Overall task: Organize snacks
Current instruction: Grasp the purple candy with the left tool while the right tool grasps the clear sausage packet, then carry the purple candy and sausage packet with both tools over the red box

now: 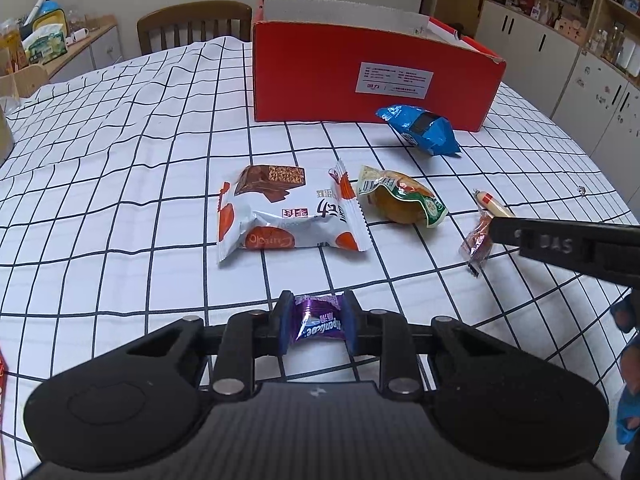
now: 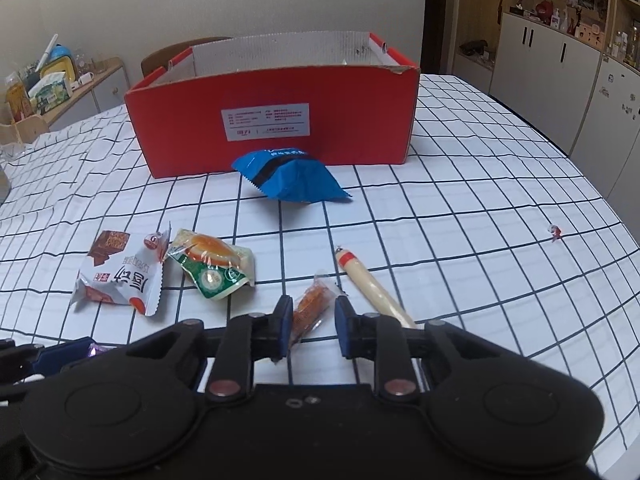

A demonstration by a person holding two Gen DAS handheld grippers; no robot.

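Observation:
My left gripper is shut on a small purple candy, held just above the checked tablecloth. In the right wrist view my right gripper straddles a small orange snack packet lying on the cloth; its blue pads stand a little apart from the wrapper. One of that gripper's fingers shows in the left wrist view, over the same packet. An open red cardboard box stands at the back.
On the cloth lie a blue packet by the box, a white-and-orange wafer packet, a green-and-yellow packet and a sausage stick. A wooden chair stands behind the table; cabinets at the right.

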